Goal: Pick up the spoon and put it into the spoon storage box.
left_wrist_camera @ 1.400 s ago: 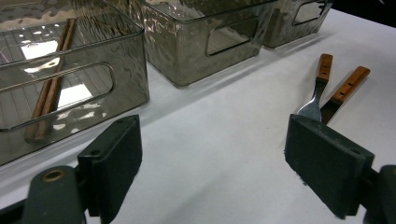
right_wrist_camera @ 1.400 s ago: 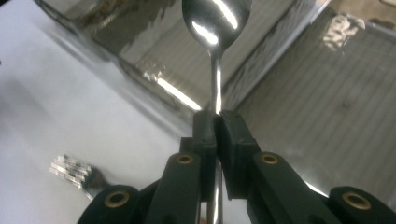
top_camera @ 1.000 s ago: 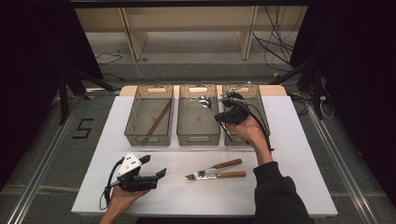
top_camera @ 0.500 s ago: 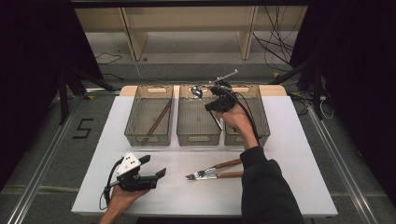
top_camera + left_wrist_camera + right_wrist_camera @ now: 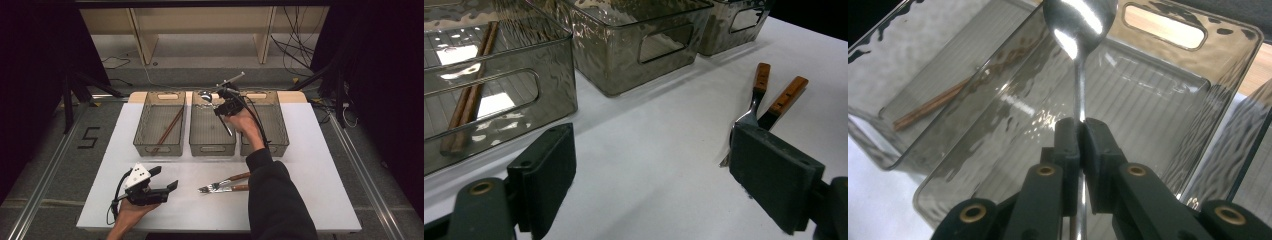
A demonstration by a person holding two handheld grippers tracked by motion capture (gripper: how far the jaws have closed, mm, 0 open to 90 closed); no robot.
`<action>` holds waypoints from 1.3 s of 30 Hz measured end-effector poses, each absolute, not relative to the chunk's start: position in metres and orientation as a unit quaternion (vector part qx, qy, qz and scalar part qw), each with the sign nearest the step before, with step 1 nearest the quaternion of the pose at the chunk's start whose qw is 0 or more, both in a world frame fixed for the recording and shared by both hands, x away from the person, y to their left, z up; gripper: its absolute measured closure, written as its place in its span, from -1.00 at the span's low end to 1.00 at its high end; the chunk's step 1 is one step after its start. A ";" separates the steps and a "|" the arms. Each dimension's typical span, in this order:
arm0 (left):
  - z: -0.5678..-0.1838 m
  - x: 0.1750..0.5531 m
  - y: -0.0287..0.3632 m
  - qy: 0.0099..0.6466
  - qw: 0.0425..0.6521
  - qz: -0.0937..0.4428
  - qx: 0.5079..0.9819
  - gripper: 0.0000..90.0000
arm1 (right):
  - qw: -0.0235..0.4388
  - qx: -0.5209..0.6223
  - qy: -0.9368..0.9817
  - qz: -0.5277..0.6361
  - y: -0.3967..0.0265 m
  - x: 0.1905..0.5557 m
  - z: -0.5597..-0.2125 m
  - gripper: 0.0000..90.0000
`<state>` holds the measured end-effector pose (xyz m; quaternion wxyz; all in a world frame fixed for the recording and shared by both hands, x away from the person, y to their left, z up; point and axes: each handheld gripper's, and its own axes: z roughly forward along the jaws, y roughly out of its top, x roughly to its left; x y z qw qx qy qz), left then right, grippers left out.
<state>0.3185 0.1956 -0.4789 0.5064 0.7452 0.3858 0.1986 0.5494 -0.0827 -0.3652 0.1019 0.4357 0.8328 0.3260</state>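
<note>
Nearby: chopsticks point(image 5: 167, 130) in left bin point(image 5: 145, 134); fork point(image 5: 220, 185), knife point(image 5: 227, 188) on table point(image 5: 310, 165).

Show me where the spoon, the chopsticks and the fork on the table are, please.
spoon point(image 5: 1079, 20): right gripper view, on its shiny bowl.
chopsticks point(image 5: 167, 131): high view, on the middle of the pair, lying in the left bin.
fork point(image 5: 754, 102): left gripper view, on its metal neck below the wooden handle.
</note>
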 end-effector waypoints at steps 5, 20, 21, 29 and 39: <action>-0.479 0.318 0.195 0.387 0.508 0.197 0.744 -0.58 | 0.099 0.443 0.829 0.326 -0.081 0.553 -0.370 0.90; -0.479 0.318 0.194 0.387 0.509 0.197 0.743 -0.58 | 0.085 0.444 0.832 0.320 -0.070 0.557 -0.387 0.89; -0.479 0.318 0.195 0.386 0.508 0.196 0.744 -0.58 | 0.085 0.444 0.833 0.320 -0.069 0.557 -0.388 0.89; -0.479 0.318 0.194 0.387 0.508 0.196 0.744 -0.58 | 0.057 0.437 0.833 0.333 -0.068 0.556 -0.388 0.48; -0.479 0.318 0.195 0.388 0.508 0.197 0.744 -0.58 | 0.057 0.397 0.836 0.374 -0.072 0.533 -0.371 0.06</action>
